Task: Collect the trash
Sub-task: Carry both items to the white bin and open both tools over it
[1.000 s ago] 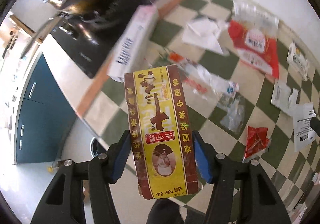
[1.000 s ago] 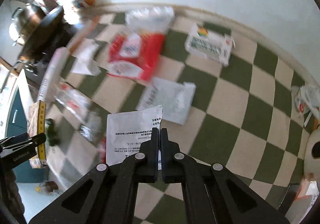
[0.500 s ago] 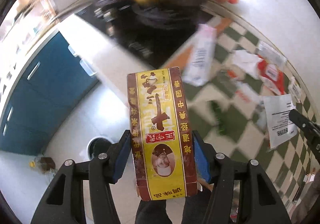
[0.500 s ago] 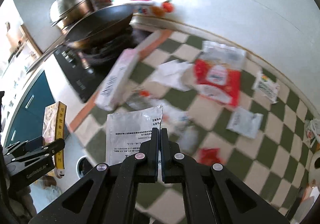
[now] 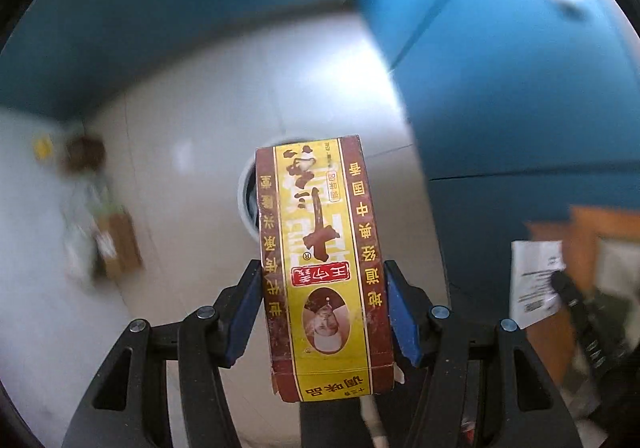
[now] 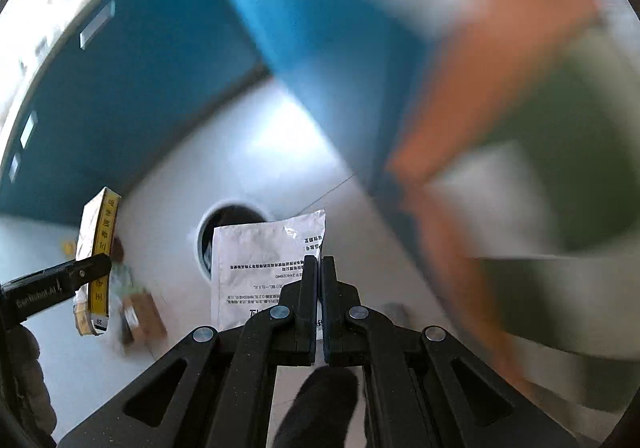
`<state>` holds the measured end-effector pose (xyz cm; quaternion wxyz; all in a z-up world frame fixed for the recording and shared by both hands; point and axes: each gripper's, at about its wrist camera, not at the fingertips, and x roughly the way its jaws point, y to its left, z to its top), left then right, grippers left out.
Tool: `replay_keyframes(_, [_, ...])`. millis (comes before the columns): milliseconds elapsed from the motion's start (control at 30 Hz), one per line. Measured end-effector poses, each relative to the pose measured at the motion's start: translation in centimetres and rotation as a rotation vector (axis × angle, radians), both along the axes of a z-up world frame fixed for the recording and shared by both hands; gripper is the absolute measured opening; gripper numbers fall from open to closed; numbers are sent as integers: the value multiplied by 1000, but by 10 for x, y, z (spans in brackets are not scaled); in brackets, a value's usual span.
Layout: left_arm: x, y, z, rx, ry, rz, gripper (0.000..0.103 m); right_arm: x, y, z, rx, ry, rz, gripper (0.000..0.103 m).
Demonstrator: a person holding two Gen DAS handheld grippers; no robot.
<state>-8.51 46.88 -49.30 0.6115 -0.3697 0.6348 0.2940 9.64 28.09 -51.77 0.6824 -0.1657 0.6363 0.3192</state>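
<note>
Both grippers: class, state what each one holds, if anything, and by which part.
The left gripper clamps the yellow seasoning box by its long side faces, near the lower end. The right gripper pinches the white packet at its right edge.

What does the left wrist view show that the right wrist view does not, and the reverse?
Only the left wrist view shows the printed front of the yellow and brown box, with its portrait oval, clamped between the blue pads of the left gripper.

Only the right wrist view shows the right gripper shut on the white printed packet, and small pale handles on the blue cabinets.

Both show the box, the packet, the blue cabinets, the pale floor and the round bin opening below, partly hidden behind the held items.
</note>
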Motion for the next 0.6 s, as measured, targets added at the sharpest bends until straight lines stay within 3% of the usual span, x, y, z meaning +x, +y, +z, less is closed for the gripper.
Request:
replay_keyframes(33, [-9,10,-28,-24,10,36,56,-5,10,-20,-6,14,11,1])
replay_keyframes(167, [-37,43,-149,-144,9,146,56,-32,64,-151,-46,91,89,1])
replay_keyframes(267, [-42,53,-212,-191,12,165,56,-48,92,-232,-71,123,136,1])
replay_keyframes(367, [-42,62,-269,-245,17,166,57,-54,110,-283,-95,138,167,1])
replay_keyframes(467, [-39,70,-299,-273,20,176,58,-55,130,-319,-122,152,201,3])
replay_keyframes(533, [-39,73,-307,-281,17,180,74,-55,136,-334,-139,161,206,7])
replay_keyframes(567, [-39,75,-309,-277,17,183,89,-56,138,-342,-146,182,209,15])
replay_keyframes(600, [-41,74,-307,-264,17,187,95,-59,143,-344,-151,187,214,20])
